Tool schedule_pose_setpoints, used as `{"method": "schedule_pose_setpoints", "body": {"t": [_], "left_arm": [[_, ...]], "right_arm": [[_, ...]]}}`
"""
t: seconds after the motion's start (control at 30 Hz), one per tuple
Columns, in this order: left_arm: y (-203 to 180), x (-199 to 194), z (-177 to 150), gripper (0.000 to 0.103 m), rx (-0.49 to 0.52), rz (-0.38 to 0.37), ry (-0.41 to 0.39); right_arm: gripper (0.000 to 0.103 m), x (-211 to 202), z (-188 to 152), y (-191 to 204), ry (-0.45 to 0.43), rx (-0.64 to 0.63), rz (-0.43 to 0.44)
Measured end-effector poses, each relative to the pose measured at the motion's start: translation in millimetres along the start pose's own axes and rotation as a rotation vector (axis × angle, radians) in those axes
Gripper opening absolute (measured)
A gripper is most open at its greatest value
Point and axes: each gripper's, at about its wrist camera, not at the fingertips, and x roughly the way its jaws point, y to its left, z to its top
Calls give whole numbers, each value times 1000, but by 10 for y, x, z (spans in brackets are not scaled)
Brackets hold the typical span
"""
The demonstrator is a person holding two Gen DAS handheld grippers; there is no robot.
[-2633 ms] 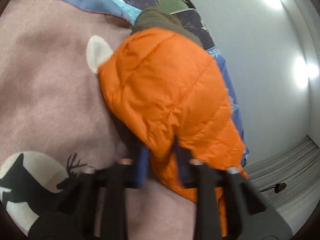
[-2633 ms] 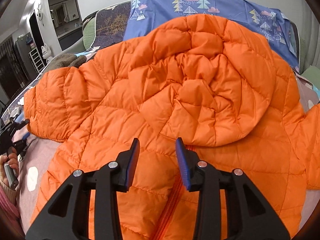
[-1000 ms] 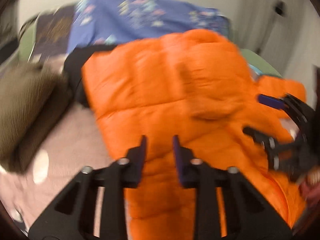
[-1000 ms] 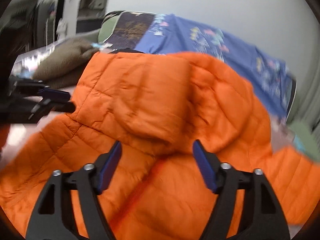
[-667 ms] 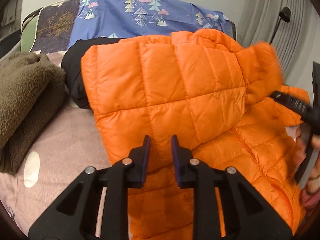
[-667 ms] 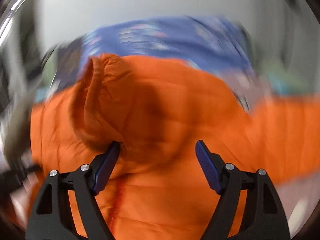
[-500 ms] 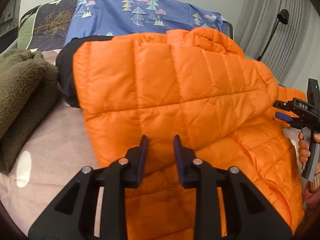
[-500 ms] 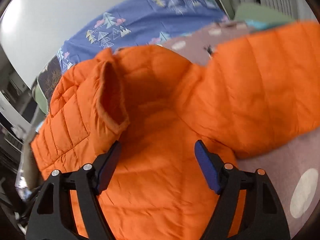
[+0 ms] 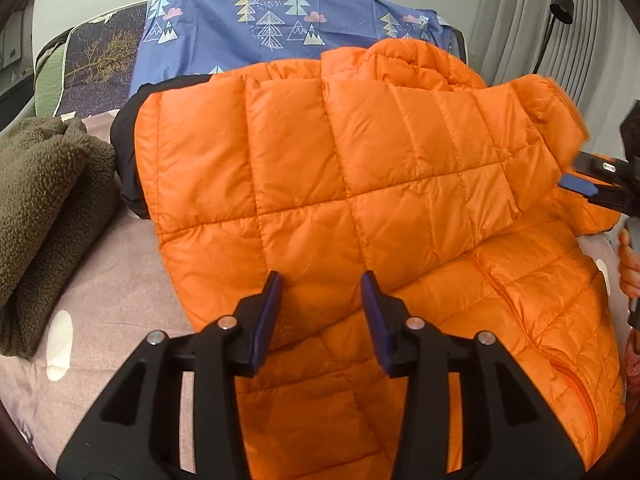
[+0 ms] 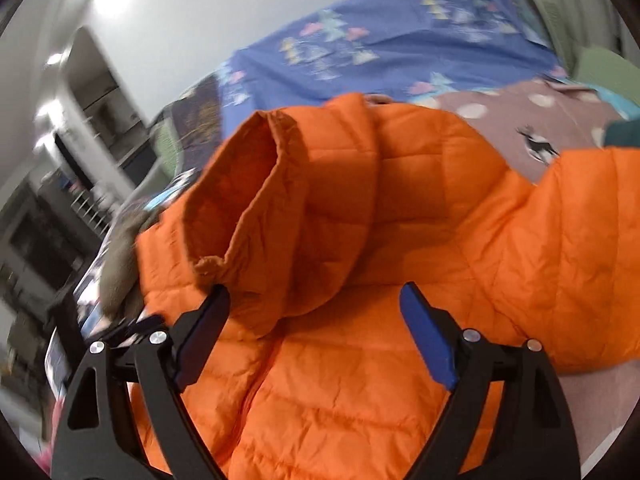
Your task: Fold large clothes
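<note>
Now, from the left wrist view, the puffy orange quilted down jacket (image 9: 360, 184) lies across the middle of the bed (image 9: 120, 280), one side panel folded over its zipped front, its top toward the blue tree-print pillow (image 9: 280, 20) at the head edge. The left claw (image 9: 322, 304) hovers just above the folded panel's lower edge; its jaws are opening, at a moderate gap, with jacket fabric below them but nothing pinched. A folded olive fleece garment (image 9: 44, 200) sits near the bed's left edge, and something black (image 9: 126, 152) peeks out from under the jacket beside it. The right claw (image 9: 592, 184) shows at the right edge next to the sleeve cuff

From the right wrist view, blurred by motion, the right claw (image 10: 316, 332) has its jaws spread wide and opening; the cuff of the orange sleeve (image 10: 248, 216) hangs just beside the left finger (image 10: 200, 336), and I judge it free rather than held

Likely risk: the slippery, springy padding may puff up and let the folded panel and sleeve slide open once both claws let go, spoiling the fold. A claw closing low could also snag two layers and drag the jacket toward the bed's edge
</note>
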Motion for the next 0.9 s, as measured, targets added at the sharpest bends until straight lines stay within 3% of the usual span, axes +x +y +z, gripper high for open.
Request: {"method": "schedule_pose_setpoints", "body": {"t": [0.1, 0.23, 0.27, 0.33, 0.37, 0.4, 0.47, 0.53, 0.57, 0.6, 0.63, 0.7, 0.73, 0.77, 0.8, 0.83, 0.9], "left_arm": [[-19, 47, -5, 41, 0, -2, 7], [-60, 64, -19, 41, 25, 10, 10], [-64, 62, -19, 41, 29, 13, 10], [-62, 57, -7, 41, 31, 22, 9], [-58, 45, 3, 41, 27, 22, 6], [-55, 24, 14, 41, 22, 20, 0], [-59, -30, 38, 41, 24, 23, -14], [-54, -70, 53, 41, 29, 30, -25], [-42, -81, 62, 41, 29, 34, -28], [-23, -77, 73, 42, 24, 36, -29], [-7, -66, 82, 42, 16, 36, -27], [31, -17, 121, 42, -23, 30, -18], [30, -9, 133, 42, -32, 23, -19], [21, -10, 143, 42, -33, 23, -21], [2, -26, 151, 42, -27, 27, -27], [-12, -43, 154, 42, -20, 28, -33], [-29, -92, 165, 42, -2, 36, -53]], "right_arm": [[101, -105, -39, 45, -8, -52, 52], [102, 24, 45, 3, 8, -46, 21], [101, 89, 76, -21, 10, -30, -22], [87, 235, 130, -118, -3, 10, -100], [61, 283, 120, -146, 10, 20, -115], [44, 333, 117, -189, 30, 36, -138], [41, 406, 139, -301, 44, 78, -151], [50, 350, 142, -368, 14, 81, -170], [78, 323, 147, -386, -1, 81, -192], [93, 286, 159, -411, -37, 81, -202], [93, 282, 170, -431, -62, 68, -169], [92, 419, 204, -467, -11, 48, -130], [88, 493, 201, -466, 17, 46, -131], [41, 580, 195, -439, 50, 28, -142], [6, 610, 194, -405, 67, 17, -164], [6, 568, 184, -404, 65, 30, -177], [6, 296, 190, -410, -40, 60, -230]]}}
